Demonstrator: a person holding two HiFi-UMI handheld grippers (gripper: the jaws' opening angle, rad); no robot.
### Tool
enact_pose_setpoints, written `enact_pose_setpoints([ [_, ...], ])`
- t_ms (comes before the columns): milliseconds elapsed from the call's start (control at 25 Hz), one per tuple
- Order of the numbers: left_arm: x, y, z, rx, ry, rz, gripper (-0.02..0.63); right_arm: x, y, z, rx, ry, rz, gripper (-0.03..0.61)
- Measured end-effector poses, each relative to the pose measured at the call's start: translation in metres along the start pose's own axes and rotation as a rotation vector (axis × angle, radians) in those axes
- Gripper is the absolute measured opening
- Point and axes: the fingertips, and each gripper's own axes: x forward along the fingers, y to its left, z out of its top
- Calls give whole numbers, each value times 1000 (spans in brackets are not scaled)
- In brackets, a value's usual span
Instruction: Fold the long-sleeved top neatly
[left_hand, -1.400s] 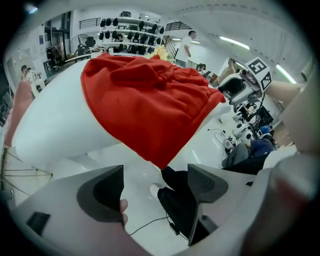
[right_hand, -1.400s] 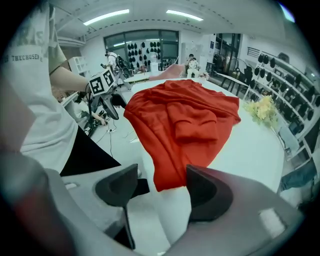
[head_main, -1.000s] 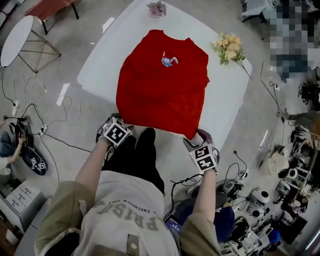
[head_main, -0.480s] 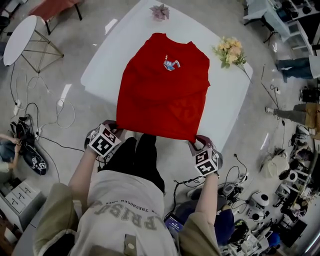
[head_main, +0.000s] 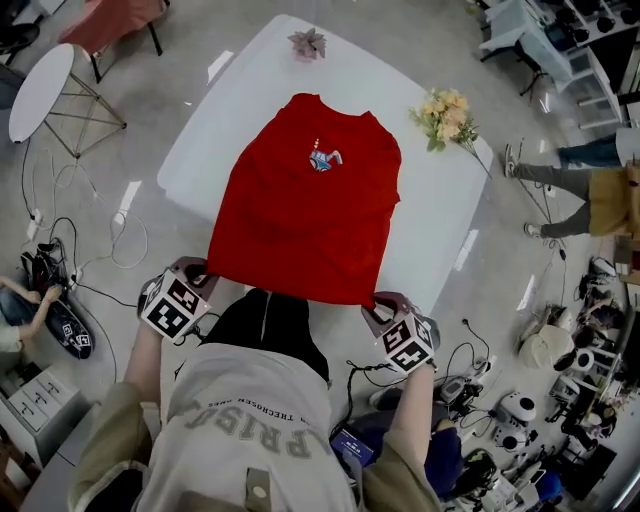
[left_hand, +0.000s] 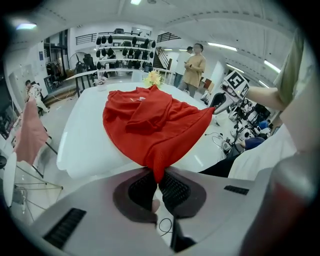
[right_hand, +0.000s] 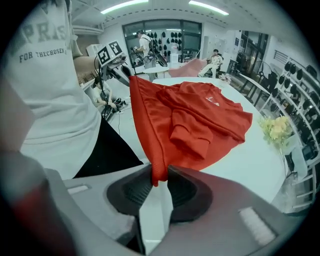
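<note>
A red long-sleeved top (head_main: 305, 205) lies on the white table (head_main: 440, 215), collar at the far end and sleeves folded in over the body (right_hand: 192, 127). Its near hem is raised off the table's front edge and stretched between my two grippers. My left gripper (head_main: 200, 278) is shut on the hem's left corner, and red cloth is pinched between its pads (left_hand: 172, 192). My right gripper (head_main: 377, 302) holds the right corner; its jaws have just been closing, with the hem bunched between them (right_hand: 159, 172). A small blue and white print (head_main: 320, 159) marks the chest.
A yellow bouquet (head_main: 445, 110) lies at the table's far right, and a pink flower (head_main: 307, 42) at its far end. A round white side table (head_main: 40, 80) stands at the left. Cables (head_main: 100, 240) and gear lie on the floor. A person (head_main: 590, 195) stands at the right.
Both grippers have closed on the hem corners and lifted them off the table's front edge. The left gripper has moved up and outward to the left, so the hem is now stretched.
</note>
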Motion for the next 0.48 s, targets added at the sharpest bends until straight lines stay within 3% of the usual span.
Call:
enact_pose_setpoints([
  [480, -8, 40, 94, -25, -50, 118, 18, -43, -91, 41, -56, -114, 103, 86],
])
